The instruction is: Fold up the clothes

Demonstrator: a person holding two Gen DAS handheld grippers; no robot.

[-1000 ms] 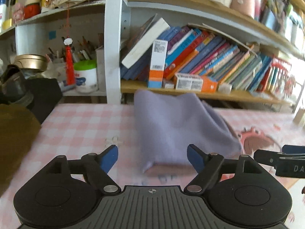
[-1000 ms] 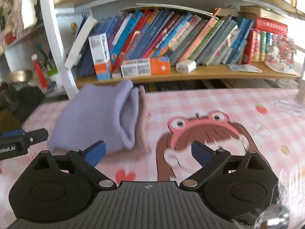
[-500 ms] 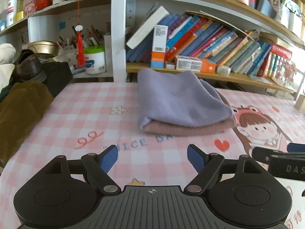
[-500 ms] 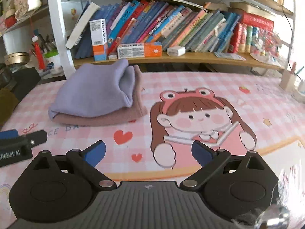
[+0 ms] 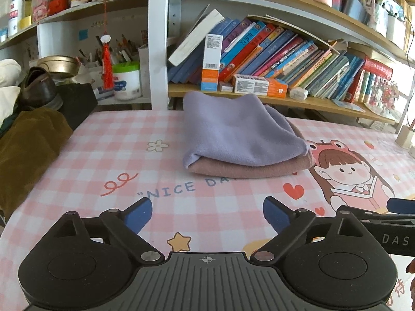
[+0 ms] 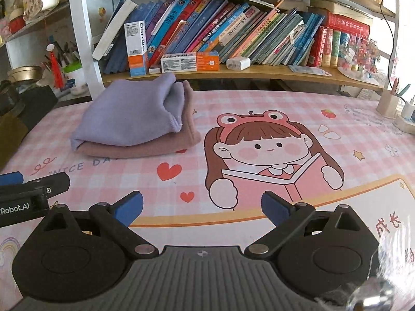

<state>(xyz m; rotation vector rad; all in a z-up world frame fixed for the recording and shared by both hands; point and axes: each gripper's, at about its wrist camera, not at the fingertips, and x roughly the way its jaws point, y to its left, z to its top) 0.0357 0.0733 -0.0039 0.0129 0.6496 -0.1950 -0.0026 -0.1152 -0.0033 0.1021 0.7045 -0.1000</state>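
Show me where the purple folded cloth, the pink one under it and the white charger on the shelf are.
purple folded cloth (image 5: 241, 134), left wrist view, its top face.
pink cloth (image 6: 135, 150), right wrist view, its front fold.
white charger (image 6: 238, 63), right wrist view, its side.

Table (image 5: 90, 171) under a pink checked cloth printed with a cartoon girl (image 6: 272, 155), hearts and "NICE DAY". Behind: wooden shelf (image 6: 259, 71) of leaning books (image 6: 233, 31), white upright post (image 5: 158, 41), green-lidded tub (image 5: 127, 80), red tassel (image 5: 106, 62). Bright daylight from the right.
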